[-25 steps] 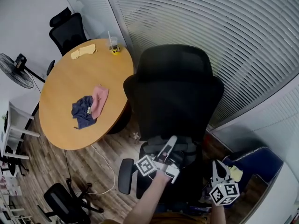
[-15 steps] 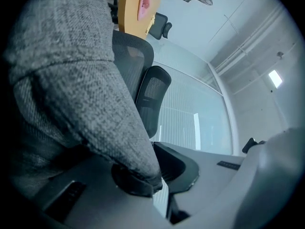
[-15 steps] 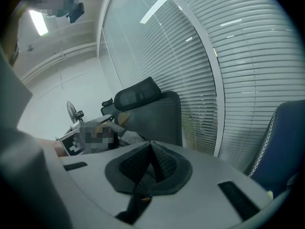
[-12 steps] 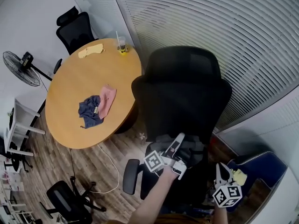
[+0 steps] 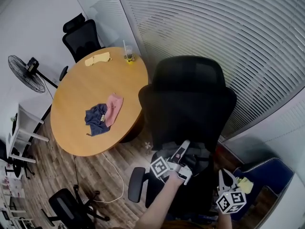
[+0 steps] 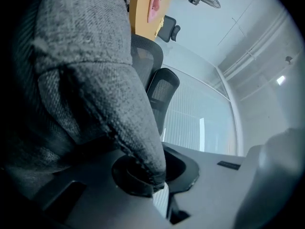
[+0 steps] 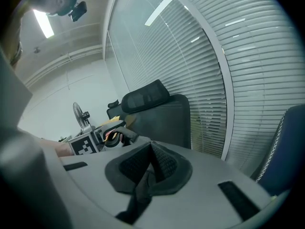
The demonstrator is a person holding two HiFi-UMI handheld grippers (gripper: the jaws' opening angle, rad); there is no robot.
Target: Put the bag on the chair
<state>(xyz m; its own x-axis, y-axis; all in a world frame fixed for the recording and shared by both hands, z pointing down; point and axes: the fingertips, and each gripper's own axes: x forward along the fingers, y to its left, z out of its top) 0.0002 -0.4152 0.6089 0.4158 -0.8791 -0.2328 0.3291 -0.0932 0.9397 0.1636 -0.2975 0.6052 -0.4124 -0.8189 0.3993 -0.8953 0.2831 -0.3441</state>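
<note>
A black office chair stands before the blinds, its high back facing me. On its seat lies a grey fabric bag. My left gripper reaches over the seat and is shut on the bag's grey cloth, which fills the left gripper view and is pinched where the jaws meet. My right gripper hangs low at the chair's right side, apart from the bag. In its own view the right gripper has its pads pressed together with nothing between them, and the chair's back rises behind.
A round wooden table left of the chair holds blue and pink clothes, a yellow cloth and a cup. Another black chair and a fan stand beyond. A blue seat sits at lower right.
The head view has drifted, so the table and chair sit a little further right and lower in frame. Both grippers keep their places by the chair seat, the left still gripping the bag.
</note>
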